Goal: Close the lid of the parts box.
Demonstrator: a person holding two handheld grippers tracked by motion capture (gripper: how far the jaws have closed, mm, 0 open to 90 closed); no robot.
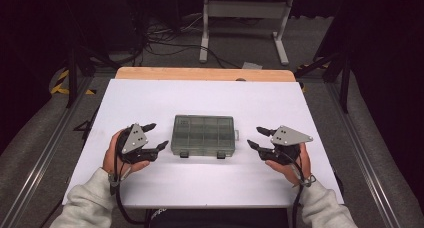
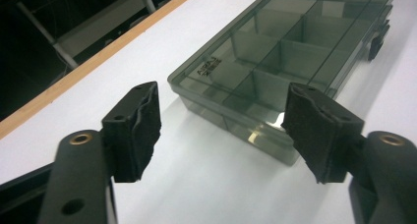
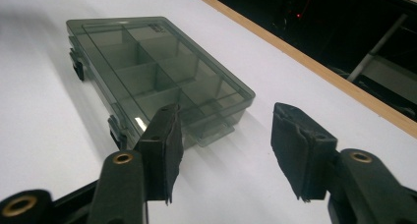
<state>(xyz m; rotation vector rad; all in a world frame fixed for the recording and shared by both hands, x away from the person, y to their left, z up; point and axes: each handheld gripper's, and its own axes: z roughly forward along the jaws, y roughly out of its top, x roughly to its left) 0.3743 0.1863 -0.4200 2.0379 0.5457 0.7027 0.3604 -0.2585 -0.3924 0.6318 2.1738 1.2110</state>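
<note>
High view: smoky translucent plastic compartment box [image 1: 203, 135] lying flat and lid shut at the middle of the white tabletop [image 1: 200, 95], two dark latches on its near edge. Left gripper [image 1: 155, 136] just left of the box, jaws spread and empty, pointed rightward at it, apart from its side. Right gripper [image 1: 255, 138] just right of the box, likewise released, tips aimed left, a small gap short of the box's right end. Pale wooden strip [image 1: 205, 74] along the table's far edge. Left gripper view: black padded jaws parted wide over bare white surface, box beyond them, its near corner between the pads but untouched; divided cells visible through the lid. Right gripper view: jaws open, holding nothing, box lying ahead and left, near corner just past the left pad.
</note>
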